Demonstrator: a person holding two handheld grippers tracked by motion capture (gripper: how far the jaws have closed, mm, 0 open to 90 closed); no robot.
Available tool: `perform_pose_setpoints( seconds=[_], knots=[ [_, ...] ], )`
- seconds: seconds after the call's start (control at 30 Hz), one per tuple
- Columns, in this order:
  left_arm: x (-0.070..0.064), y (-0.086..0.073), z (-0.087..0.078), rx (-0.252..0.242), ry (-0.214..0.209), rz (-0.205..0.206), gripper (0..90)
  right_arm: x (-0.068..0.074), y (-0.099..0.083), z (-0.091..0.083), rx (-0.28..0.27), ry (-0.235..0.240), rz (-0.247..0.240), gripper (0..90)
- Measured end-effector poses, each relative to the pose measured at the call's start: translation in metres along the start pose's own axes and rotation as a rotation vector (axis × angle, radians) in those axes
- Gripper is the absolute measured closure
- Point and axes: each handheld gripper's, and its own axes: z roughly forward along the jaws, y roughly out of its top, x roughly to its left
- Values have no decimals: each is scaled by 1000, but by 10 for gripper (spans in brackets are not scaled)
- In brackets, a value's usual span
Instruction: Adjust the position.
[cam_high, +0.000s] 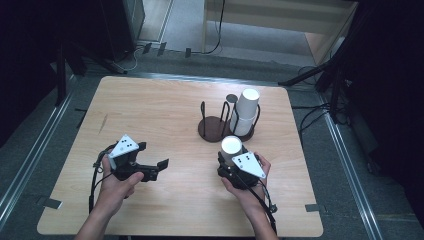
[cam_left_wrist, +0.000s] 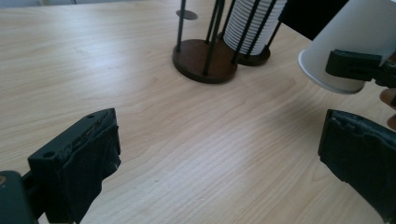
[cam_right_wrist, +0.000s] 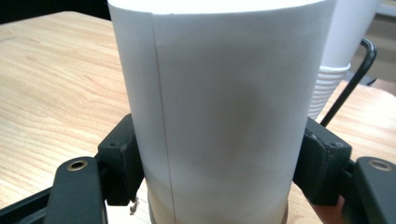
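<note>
Right tongs (cam_right_wrist: 219, 158) clamp paper cup (cam_right_wrist: 219, 102), base hidden.

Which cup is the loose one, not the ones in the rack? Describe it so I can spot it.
Start at the dark wooden two-bay wire rack on the light wooden table; its right bay holds a stack of white paper cups. Just nearer the person, the single white paper cup sits clamped in the right gripper, outside the rack.
</note>
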Motion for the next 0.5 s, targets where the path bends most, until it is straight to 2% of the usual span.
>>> perform_pose_setpoints(
  seconds=[0.03,0.2,0.37,0.5],
  knots=[
    [-2,0,2,4,-5,4,0,3,0,0,-2,-8,-30,281],
    [-7,1,4,13,-18,9,0,10,-3,0,-4,-34,-104,280],
    [-8,1,6,29,-9,6,15,14,-5,0,-3,-43,-147,280],
    [-13,2,8,37,-19,7,15,18,-6,-2,-10,-51,-183,280]
  ],
)
